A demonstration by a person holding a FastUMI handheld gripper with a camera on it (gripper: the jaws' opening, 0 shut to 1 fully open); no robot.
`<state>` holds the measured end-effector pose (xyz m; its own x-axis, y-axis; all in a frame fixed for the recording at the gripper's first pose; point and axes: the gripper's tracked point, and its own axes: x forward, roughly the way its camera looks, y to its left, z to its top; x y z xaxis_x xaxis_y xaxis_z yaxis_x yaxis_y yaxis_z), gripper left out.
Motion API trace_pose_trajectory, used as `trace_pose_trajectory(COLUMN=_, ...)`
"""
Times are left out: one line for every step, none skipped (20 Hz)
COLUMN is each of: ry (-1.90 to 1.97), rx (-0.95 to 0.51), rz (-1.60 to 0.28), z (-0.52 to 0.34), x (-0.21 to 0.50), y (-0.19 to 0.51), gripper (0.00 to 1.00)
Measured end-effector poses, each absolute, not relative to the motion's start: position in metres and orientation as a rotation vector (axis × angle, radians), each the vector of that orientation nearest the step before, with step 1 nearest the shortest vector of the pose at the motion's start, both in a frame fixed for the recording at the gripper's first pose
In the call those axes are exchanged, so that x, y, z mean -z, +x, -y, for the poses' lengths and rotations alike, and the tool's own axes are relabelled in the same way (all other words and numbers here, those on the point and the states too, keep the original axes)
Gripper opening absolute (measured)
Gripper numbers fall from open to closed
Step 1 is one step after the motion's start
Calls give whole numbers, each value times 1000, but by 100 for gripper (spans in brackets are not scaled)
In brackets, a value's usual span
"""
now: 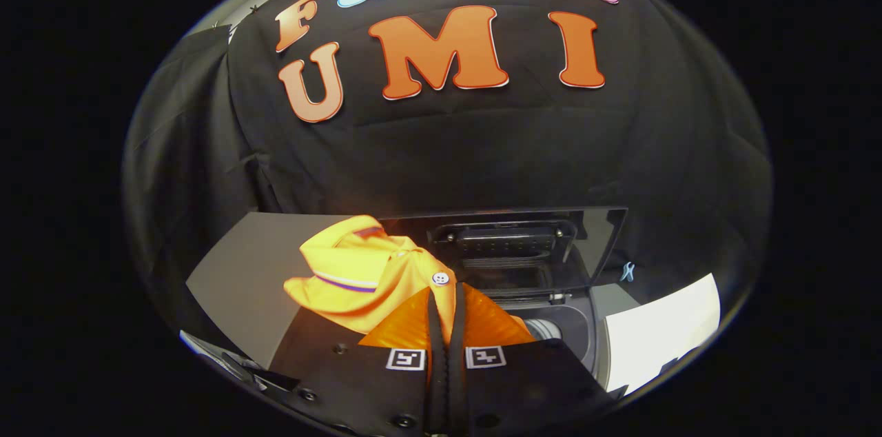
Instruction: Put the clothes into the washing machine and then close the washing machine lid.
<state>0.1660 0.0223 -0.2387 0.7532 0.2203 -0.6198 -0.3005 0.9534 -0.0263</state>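
Note:
My gripper (444, 306) is shut on an orange-yellow polo shirt (365, 271), with the fabric pinched between both fingers near a white button. The shirt hangs lifted and bunches to the left of the fingers, its striped collar showing. Just beyond and to the right of the fingers lies the washing machine's open top (565, 333), with the metal drum partly visible. Its dark glossy lid (537, 251) stands raised behind the opening.
A grey flat surface (241, 285) lies to the left of the machine. A white panel (661, 333) sits to the machine's right. Black cloth walls the booth behind everything.

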Motion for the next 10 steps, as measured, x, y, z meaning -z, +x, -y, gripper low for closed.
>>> trace_pose_trajectory(ry=-130, rx=-277, rz=-665, z=-12, x=243, y=168, gripper=8)
trace_pose_trajectory(ry=-129, rx=-271, rz=-678, z=-3, x=248, y=169, gripper=8)
trace_pose_trajectory(ry=-125, rx=-264, rz=-695, z=5, x=256, y=170, gripper=8)
trace_pose_trajectory(ry=-131, rx=-248, rz=-708, z=13, x=265, y=173, gripper=8)
trace_pose_trajectory(ry=-143, rx=-229, rz=-719, z=22, x=273, y=176, gripper=8)
trace_pose_trajectory(ry=-151, rx=-209, rz=-728, z=32, x=282, y=178, gripper=8)
trace_pose_trajectory(ry=-147, rx=-194, rz=-739, z=40, x=291, y=183, gripper=8)
trace_pose_trajectory(ry=-131, rx=-180, rz=-753, z=45, x=299, y=187, gripper=8)
trace_pose_trajectory(ry=-107, rx=-168, rz=-767, z=54, x=305, y=188, gripper=8)
trace_pose_trajectory(ry=-82, rx=-156, rz=-778, z=61, x=314, y=191, gripper=8)
